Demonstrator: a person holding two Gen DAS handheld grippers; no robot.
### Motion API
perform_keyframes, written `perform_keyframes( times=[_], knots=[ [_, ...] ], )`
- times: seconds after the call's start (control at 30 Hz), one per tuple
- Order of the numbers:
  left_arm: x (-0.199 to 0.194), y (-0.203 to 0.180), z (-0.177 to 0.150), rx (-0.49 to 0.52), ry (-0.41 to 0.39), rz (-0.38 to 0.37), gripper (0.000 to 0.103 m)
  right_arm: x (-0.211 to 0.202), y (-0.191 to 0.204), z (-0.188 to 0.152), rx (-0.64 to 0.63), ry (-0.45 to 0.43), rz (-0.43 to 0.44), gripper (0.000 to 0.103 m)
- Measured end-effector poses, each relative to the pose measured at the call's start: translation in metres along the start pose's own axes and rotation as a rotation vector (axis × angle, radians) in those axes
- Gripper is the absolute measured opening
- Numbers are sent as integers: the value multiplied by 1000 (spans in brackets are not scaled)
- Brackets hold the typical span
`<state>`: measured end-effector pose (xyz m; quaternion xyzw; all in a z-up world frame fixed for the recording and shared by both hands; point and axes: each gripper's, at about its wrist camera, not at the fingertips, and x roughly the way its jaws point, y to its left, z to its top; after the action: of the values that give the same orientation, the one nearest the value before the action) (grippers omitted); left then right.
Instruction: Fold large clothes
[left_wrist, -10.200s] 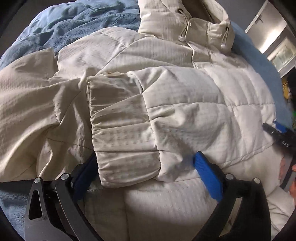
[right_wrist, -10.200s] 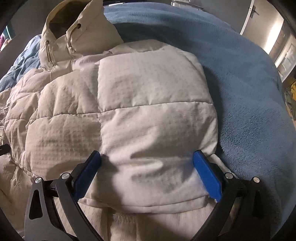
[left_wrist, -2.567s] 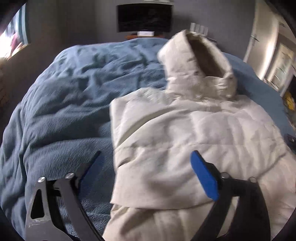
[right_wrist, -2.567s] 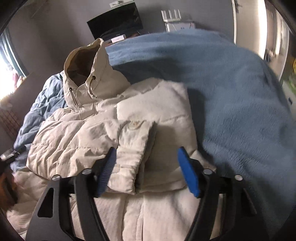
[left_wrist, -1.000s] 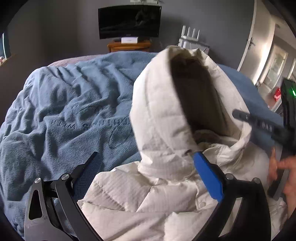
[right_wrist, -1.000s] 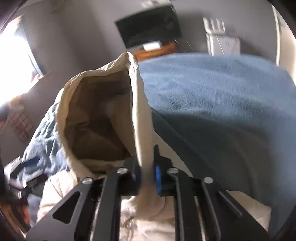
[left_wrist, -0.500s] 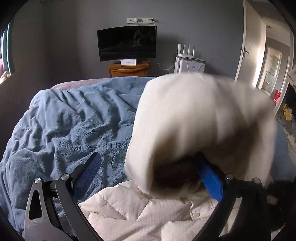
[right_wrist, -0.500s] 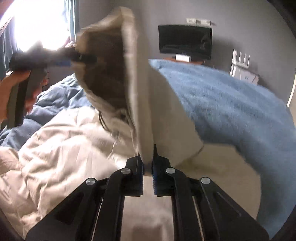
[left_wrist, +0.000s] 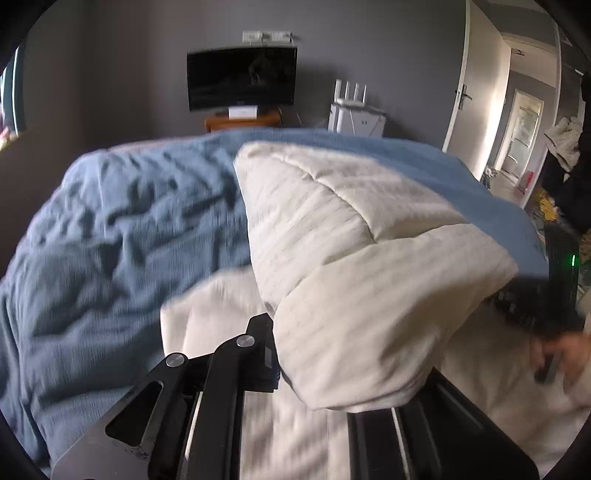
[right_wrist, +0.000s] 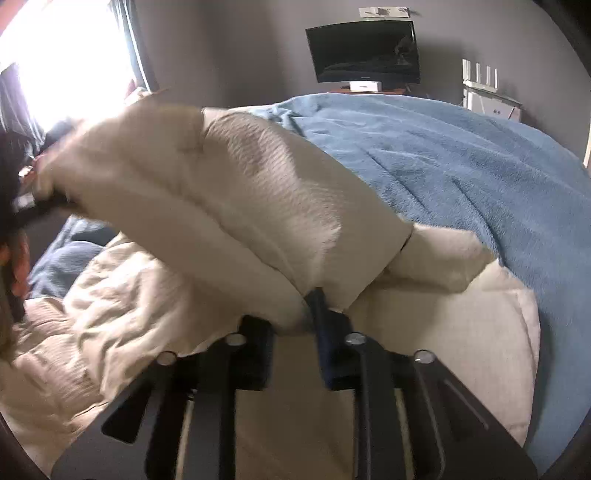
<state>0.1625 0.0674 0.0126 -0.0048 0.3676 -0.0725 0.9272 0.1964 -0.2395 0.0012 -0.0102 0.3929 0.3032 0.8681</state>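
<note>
Both jaws of my right gripper (right_wrist: 295, 325) are clamped on the edge of the hood (right_wrist: 229, 177), and those of my left gripper (left_wrist: 306, 354) have closed on its other side; half a second ago the left pair was wide apart with the hood merely between them. With both sides pinched, the hood has tipped over from standing upright and now hangs forward, its quilted back showing, above the jacket (right_wrist: 461, 332), which lies on the blue blanket (right_wrist: 461, 166) in the lower half of both views. I take this as the hood fold midway: it needs lowering flat onto the jacket's chest. In the left view my right hand (left_wrist: 561, 354) blurs at the right edge, close beside the hood, so my two tools are near each other. The jacket's folded right edge runs along the lower right of the right view, with bare blanket beyond it toward the upper right. Open bedding also fills the left of the left view, leaving room to sweep outward.
</note>
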Motion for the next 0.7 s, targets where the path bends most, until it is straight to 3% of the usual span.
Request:
perform_keyframes(
  times=[0.07,0.1,0.23,0.3,0.43,0.5,0.53,0.57,0.63,0.7],
  knots=[
    [3,5,-17,4,25,3,12,-8,3,-3,-12,10,25,44],
    [7,8,-26,6,45,5,12,-12,6,-5,-17,15,38,48],
    [24,16,-42,-16,103,8,13,-31,24,-8,-57,7,135,52],
    [33,18,-46,-18,137,8,13,-38,29,-4,-59,-24,106,54],
    [40,17,-52,-4,162,4,15,-24,16,15,76,-53,33,54],
    [38,16,-52,1,155,5,19,-13,10,20,127,-46,41,54],
    [37,16,-52,1,149,6,27,-5,9,21,137,-30,45,54],
    [35,15,-52,3,140,15,52,5,9,21,135,-1,52,54],
    [24,11,-51,17,91,45,88,20,15,15,113,50,57,54],
    [7,6,-49,39,24,24,89,23,23,5,82,69,60,54]
  ],
)
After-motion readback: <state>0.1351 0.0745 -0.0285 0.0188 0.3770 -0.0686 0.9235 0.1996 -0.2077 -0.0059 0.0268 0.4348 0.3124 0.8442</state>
